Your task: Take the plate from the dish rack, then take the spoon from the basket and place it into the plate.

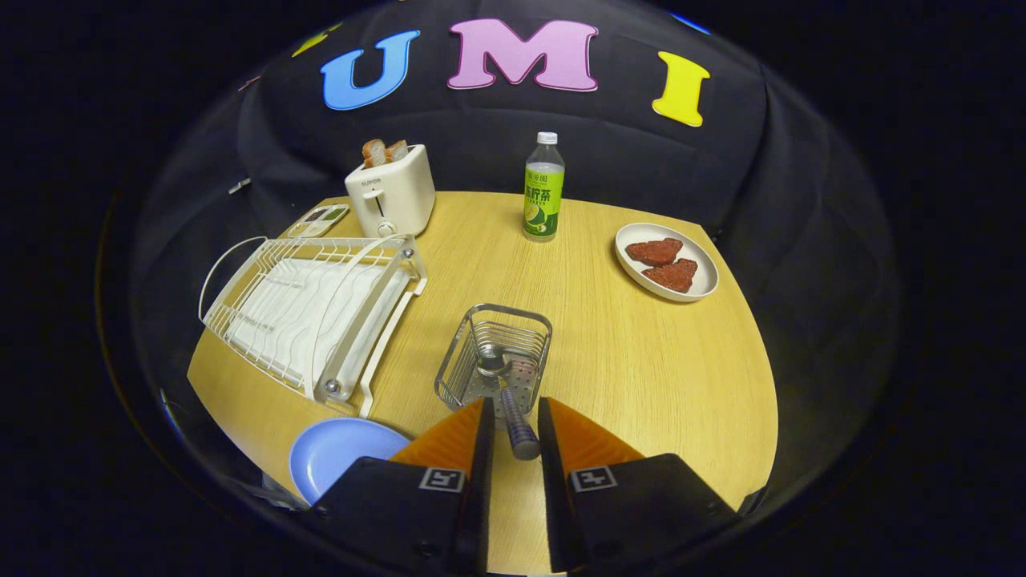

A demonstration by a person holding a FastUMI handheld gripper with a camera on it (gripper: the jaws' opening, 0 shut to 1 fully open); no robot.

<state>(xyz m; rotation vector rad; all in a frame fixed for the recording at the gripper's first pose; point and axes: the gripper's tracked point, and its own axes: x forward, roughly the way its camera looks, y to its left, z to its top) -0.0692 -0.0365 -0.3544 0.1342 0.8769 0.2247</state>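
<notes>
The blue plate [341, 458] lies flat on the wooden table, just left of my left finger and in front of the white dish rack [309, 312]. The spoon [513, 409] leans out of the wire basket [495, 357], with its bowl down inside the basket and its dark handle pointing back toward me. My gripper [515, 417] straddles that handle. A narrow gap shows on each side of the handle, so the fingers stand open around it, with the handle's end nearer the right finger.
A white toaster [390, 196] with bread stands behind the rack. A green-labelled bottle [543, 188] is at the back middle. A white plate with two red-brown pieces [667, 261] sits at the right. Bare table [641, 377] lies right of the basket.
</notes>
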